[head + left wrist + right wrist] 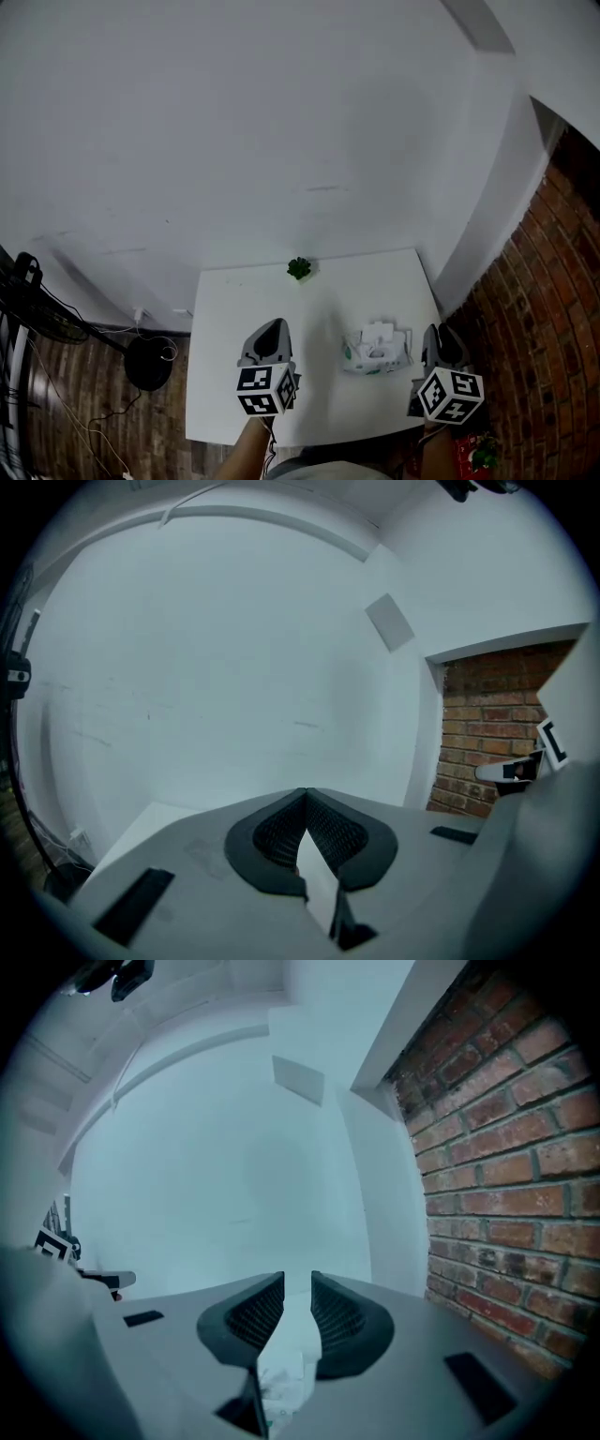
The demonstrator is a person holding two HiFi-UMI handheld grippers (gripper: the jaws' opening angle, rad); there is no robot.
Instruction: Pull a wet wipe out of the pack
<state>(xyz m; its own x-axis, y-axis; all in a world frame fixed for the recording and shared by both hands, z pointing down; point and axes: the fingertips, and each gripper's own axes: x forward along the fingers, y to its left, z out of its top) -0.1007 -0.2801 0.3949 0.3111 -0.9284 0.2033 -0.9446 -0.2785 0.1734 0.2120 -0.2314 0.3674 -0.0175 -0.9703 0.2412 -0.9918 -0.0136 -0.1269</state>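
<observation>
The wet wipe pack (377,349) is white with green print and lies on the white table (319,300), right of the middle, with a white wipe or flap raised on top. My left gripper (272,330) hovers to the pack's left; its jaws (305,794) meet at the tips, shut on nothing. My right gripper (439,335) hangs just right of the pack near the table's right edge. In the right gripper view a narrow gap shows between the jaws of my right gripper (297,1283), with nothing in it; part of the pack (281,1389) shows low down through that gap.
A small green plant-like object (299,269) sits at the table's far edge. A brick wall (553,281) runs close along the right side. A black stand with cables (148,361) is on the wooden floor at the left. White walls rise behind the table.
</observation>
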